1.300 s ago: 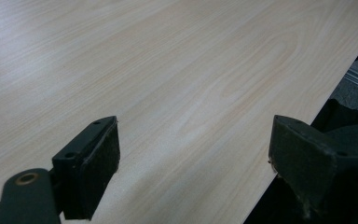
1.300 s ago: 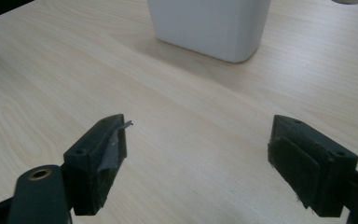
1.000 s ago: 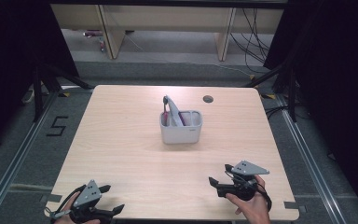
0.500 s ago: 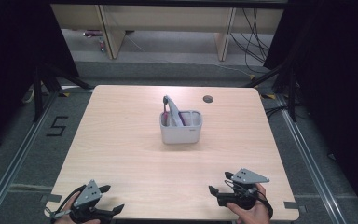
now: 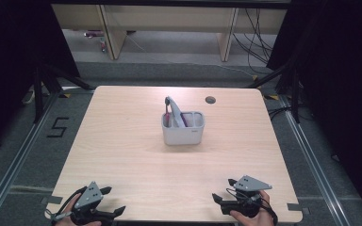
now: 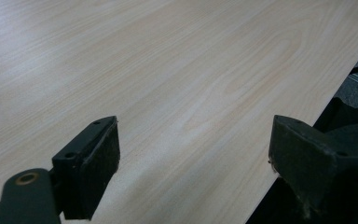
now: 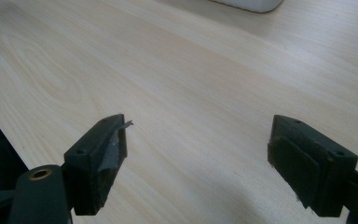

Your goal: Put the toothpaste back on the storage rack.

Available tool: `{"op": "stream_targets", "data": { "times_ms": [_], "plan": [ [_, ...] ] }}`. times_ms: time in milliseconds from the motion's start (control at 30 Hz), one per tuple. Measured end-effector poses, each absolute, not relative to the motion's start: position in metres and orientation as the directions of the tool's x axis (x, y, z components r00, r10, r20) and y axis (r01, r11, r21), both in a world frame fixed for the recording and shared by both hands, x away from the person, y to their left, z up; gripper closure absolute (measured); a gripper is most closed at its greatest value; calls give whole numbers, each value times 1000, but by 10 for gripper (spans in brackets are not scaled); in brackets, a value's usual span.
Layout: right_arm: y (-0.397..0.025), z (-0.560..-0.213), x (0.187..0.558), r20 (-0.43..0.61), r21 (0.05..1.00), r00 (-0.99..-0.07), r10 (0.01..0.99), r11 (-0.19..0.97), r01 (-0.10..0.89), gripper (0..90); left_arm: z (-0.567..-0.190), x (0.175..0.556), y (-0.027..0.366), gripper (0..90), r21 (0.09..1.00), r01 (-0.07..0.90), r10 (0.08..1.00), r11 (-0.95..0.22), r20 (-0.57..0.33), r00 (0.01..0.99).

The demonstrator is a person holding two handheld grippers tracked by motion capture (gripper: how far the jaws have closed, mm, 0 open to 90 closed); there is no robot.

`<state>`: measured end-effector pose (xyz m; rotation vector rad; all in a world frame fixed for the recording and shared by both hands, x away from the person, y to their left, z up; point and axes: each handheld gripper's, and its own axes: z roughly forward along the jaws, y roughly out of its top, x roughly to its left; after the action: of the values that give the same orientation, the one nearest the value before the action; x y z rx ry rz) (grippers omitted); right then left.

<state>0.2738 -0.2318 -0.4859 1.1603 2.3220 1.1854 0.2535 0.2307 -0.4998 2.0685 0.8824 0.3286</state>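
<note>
A grey two-compartment caddy (image 5: 183, 128) stands near the middle of the light wood table (image 5: 122, 141), with a grey tool and a pinkish item leaning in its left compartment. My left gripper (image 5: 113, 201) sits at the table's front left corner, open, with nothing between its jaws; in the left gripper view the same gripper (image 6: 193, 154) spans bare wood by the table edge. My right gripper (image 5: 221, 200) rests at the front right, also open and empty. In the right gripper view this gripper (image 7: 198, 149) faces bare wood, and the caddy's base (image 7: 249, 4) peeks in at the top.
A small dark round hole (image 5: 210, 100) lies in the tabletop at the back right. Wooden shelving (image 5: 169, 23) and loose cables stand on the floor behind the table. A floor marking "5" (image 5: 57, 127) lies to the left.
My right gripper has drawn back toward the front edge of the table. The left gripper has stayed where it was.
</note>
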Motion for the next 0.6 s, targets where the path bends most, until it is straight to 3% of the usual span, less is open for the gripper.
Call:
{"op": "stream_targets", "data": {
  "times_ms": [600],
  "plan": [
    [-232,-491,268,81,762,-676,732,392,516,197,-500,254,232,161,774,466,693,-429,-50,720]
  ]
}}
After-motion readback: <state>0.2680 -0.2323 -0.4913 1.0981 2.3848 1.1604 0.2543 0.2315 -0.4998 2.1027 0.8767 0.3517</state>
